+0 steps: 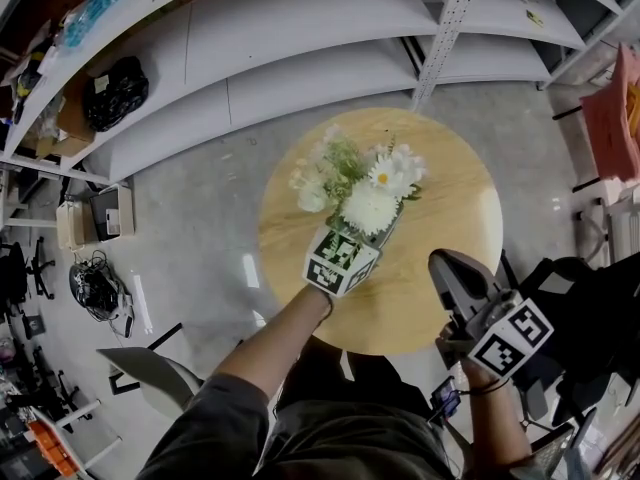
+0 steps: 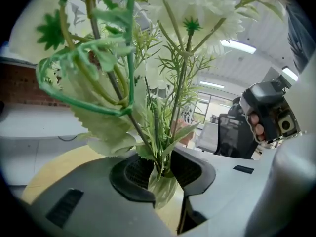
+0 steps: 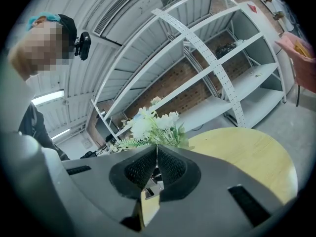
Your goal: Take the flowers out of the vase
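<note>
Left claw (image 2: 162,176) is closed in on the vase (image 2: 164,194), a small clear glass one. Pads (image 2: 129,174) press the glass on either side just under its mouth, and green stems rise straight up between them. Its marker cube (image 1: 341,260) shows just below the blooms in the head view.

Flowers (image 1: 368,200) are not yet out of the vase: white blooms, pale buds, fern-like leaves, and one looped green stem at left in the left gripper view. The bunch sits over the middle of the round wooden bench (image 1: 450,198) and hides the vase from above. Whether the vase's base rests on the wood cannot be told.

Right claw (image 3: 157,168) has its jaws together with nothing between them. It is held over the bench's near right edge, well apart from the vase, and points toward the flowers, which show beyond its tips in the right gripper view. A bare hand (image 2: 256,125) grips its handle.

White shelves (image 1: 300,48) run behind the bench, with grey floor (image 1: 200,228) around it.
</note>
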### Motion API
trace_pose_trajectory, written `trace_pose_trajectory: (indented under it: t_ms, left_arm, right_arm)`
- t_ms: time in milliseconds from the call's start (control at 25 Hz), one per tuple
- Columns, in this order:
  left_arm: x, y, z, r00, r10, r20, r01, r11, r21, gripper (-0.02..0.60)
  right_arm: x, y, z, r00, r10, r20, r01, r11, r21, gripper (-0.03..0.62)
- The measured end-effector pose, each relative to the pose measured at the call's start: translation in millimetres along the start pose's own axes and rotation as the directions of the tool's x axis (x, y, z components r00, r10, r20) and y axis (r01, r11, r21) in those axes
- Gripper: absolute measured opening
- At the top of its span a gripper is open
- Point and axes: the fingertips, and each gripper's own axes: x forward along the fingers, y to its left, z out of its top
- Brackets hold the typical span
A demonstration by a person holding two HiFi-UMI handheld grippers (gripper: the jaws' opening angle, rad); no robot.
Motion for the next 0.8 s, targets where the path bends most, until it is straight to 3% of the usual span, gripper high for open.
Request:
trace_pose_trajectory:
  t_ms: [480,800]
  left_arm:
    - [-8,-3,4,1.000,0.002,-0.019,-0.001,1.000,0.010,0.077]
    - [-16,-7,28,1.000,0.004,0.004,-0.004,0.999,0.035,0.074]
  right_arm:
    - [-4,-1,8,1.000,0.006,0.028,-0.006,1.000,0.001,0.015]
    - [-3,3,19,0.999,0.001,0.050,0.000,1.000,-0.008,0.015]
